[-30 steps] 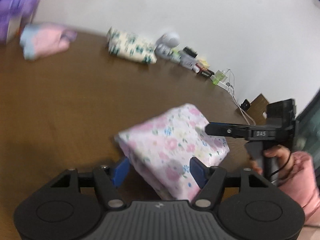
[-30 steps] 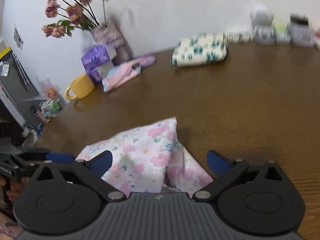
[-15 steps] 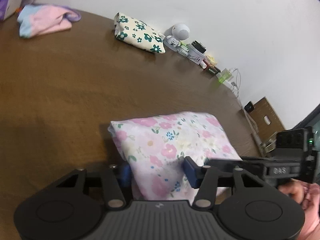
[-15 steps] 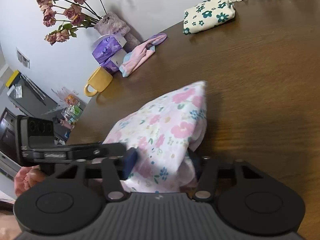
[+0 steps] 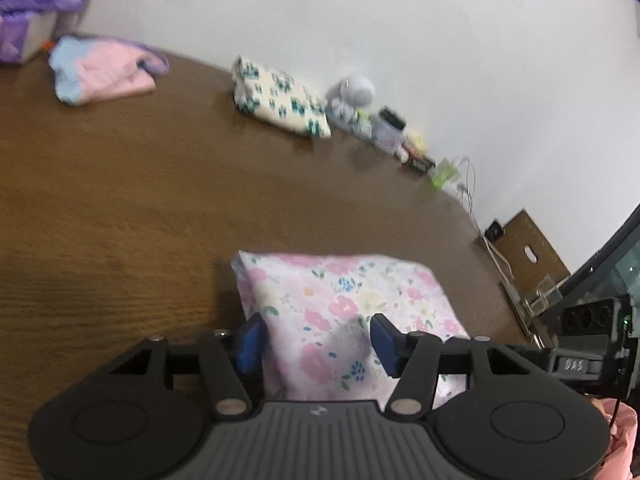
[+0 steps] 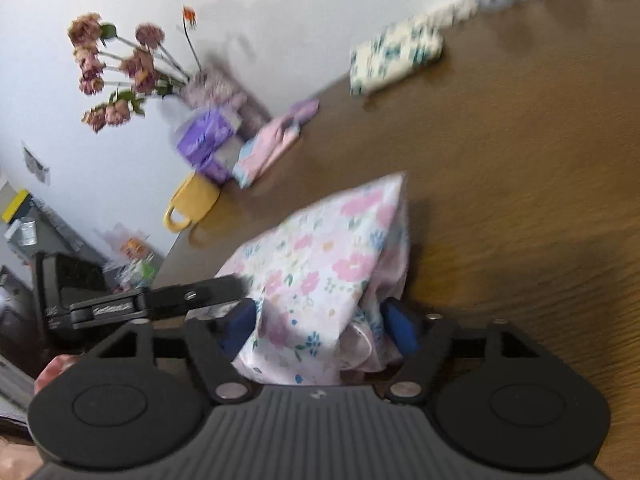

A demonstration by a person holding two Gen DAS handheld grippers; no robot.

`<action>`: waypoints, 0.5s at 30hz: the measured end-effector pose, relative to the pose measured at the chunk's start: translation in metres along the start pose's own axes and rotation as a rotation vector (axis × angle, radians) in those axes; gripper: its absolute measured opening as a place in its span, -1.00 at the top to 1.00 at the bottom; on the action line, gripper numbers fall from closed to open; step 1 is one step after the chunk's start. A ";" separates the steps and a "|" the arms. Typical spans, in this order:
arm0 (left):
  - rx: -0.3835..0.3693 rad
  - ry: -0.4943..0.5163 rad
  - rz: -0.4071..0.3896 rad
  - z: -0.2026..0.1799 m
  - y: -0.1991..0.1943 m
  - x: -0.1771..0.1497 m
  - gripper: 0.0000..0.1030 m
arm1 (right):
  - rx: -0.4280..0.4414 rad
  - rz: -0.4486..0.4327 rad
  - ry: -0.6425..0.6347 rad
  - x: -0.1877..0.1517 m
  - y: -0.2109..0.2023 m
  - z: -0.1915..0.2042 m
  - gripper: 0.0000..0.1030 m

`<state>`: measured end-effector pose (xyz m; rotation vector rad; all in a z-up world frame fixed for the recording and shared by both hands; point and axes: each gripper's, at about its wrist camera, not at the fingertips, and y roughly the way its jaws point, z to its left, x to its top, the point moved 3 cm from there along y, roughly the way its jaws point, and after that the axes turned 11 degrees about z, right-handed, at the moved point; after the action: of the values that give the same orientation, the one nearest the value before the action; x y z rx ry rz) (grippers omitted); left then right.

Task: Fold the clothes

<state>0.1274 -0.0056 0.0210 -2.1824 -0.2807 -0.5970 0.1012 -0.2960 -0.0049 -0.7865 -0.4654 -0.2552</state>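
Observation:
A folded pink floral garment (image 5: pixel 344 308) lies on the brown wooden table (image 5: pixel 120 208) near its front edge. My left gripper (image 5: pixel 316 344) straddles the garment's left end, its blue pads on either side of the thick bundle. My right gripper (image 6: pixel 320 326) straddles the opposite end of the same garment (image 6: pixel 324 256), pads pressed against the bunched cloth. Each gripper shows in the other's view: the right gripper (image 5: pixel 576 360) at the right, the left gripper (image 6: pixel 132 304) at the left.
A folded cream garment with green flowers (image 5: pixel 280 100) and a folded pink and blue garment (image 5: pixel 100 70) lie at the back. A purple tissue pack (image 6: pixel 208 138), a yellow mug (image 6: pixel 192 204), dried flowers (image 6: pixel 120 68) and small gadgets (image 5: pixel 384 128) line the wall.
Both grippers closed in from wide open onto the two ends of the floral garment. The views have shifted and blurred, and the garment has moved a little with the grippers.

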 end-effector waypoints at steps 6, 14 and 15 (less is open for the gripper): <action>0.072 0.118 -0.116 -0.013 -0.033 -0.018 -0.02 | -0.169 -0.184 -0.252 0.008 -0.040 0.037 -0.26; 0.144 0.325 -0.042 -0.046 -0.011 -0.048 0.53 | -0.331 -0.035 -0.529 0.014 0.020 0.064 0.45; 0.150 0.329 -0.036 -0.047 -0.007 -0.048 0.53 | -0.339 -0.025 -0.526 0.014 0.023 0.061 0.45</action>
<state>0.0681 -0.0374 0.0261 -1.9027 -0.1824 -0.9120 0.1037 -0.2369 0.0250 -1.1869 -0.9433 -0.1489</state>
